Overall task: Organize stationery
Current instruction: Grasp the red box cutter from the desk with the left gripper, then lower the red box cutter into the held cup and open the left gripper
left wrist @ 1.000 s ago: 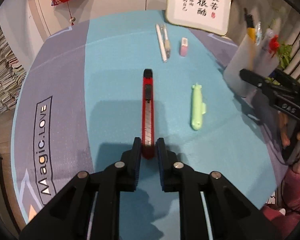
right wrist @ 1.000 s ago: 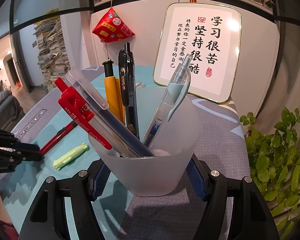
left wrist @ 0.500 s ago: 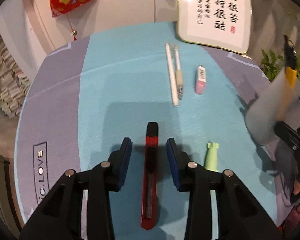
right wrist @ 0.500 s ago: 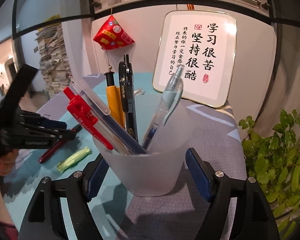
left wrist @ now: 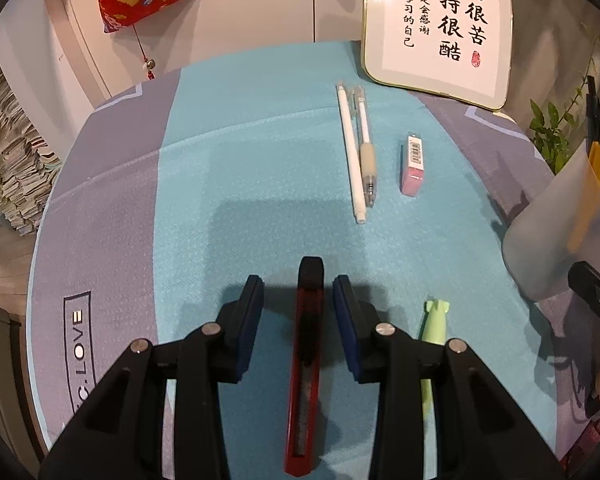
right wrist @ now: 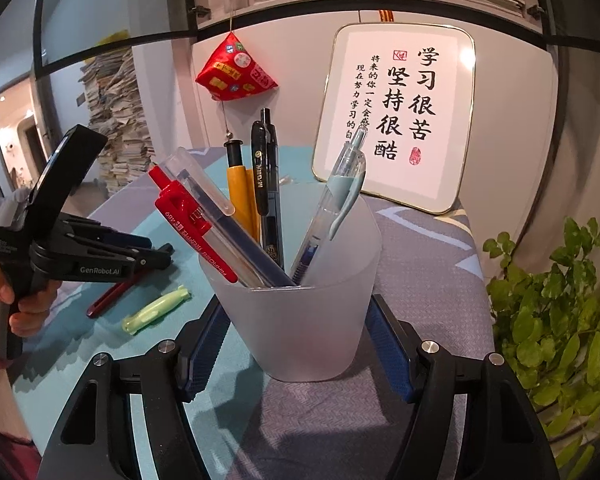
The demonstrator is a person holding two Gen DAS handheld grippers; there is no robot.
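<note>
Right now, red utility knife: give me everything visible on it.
The red utility knife is a long, slim red plastic body with a black end cap at its far end and a grey blade strip down a central channel. It lies flat on the teal cloth, lengthwise between the left gripper jaws, which have just been closing but stand apart from its sides. A green highlighter lies beside it, not touching.
</note>
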